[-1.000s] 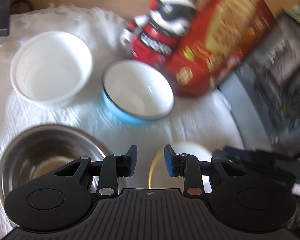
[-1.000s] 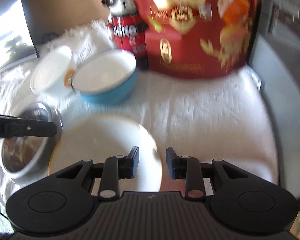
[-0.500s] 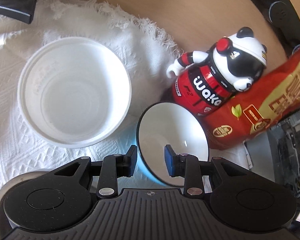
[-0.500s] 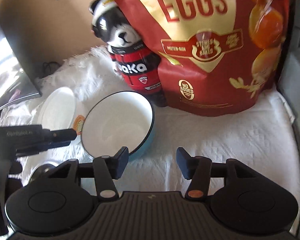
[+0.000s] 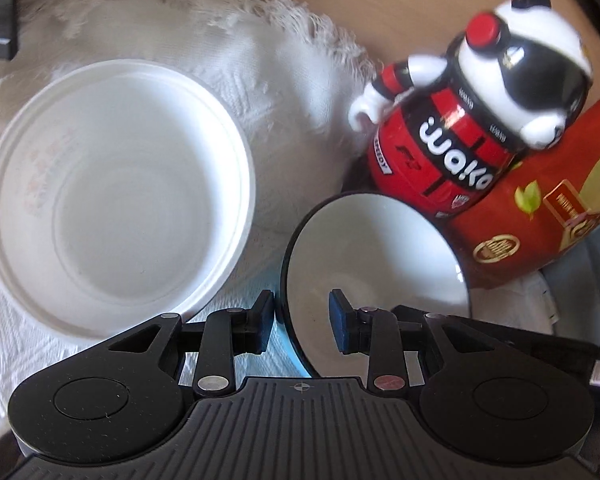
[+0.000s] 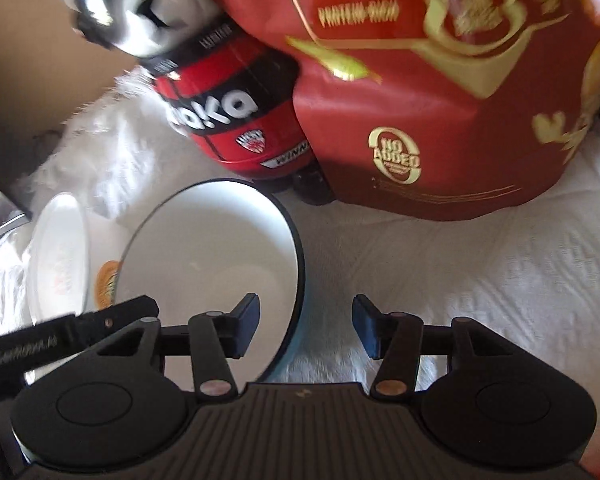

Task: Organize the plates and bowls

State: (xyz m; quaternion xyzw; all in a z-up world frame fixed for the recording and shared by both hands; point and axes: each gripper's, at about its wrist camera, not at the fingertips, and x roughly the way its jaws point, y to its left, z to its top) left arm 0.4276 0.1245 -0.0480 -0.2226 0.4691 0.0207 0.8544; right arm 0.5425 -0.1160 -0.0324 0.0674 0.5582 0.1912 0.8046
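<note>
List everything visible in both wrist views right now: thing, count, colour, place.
blue bowl: 1, blue outside, white inside, dark rim; on the cloth, its rim between both grippers' jaws.
white tub: 1, white plastic; on the cloth beside the blue bowl.
white cloth: 1, white, fringed; under the dishes.
panda figure: 1, red, black and white; behind the bowls.
red bag: 1, red with gold print; beside the panda figure.
left gripper: 1, black with blue pads; open astride the bowl's rim.
right gripper: 1, black with blue pads; open astride the opposite rim.
</note>
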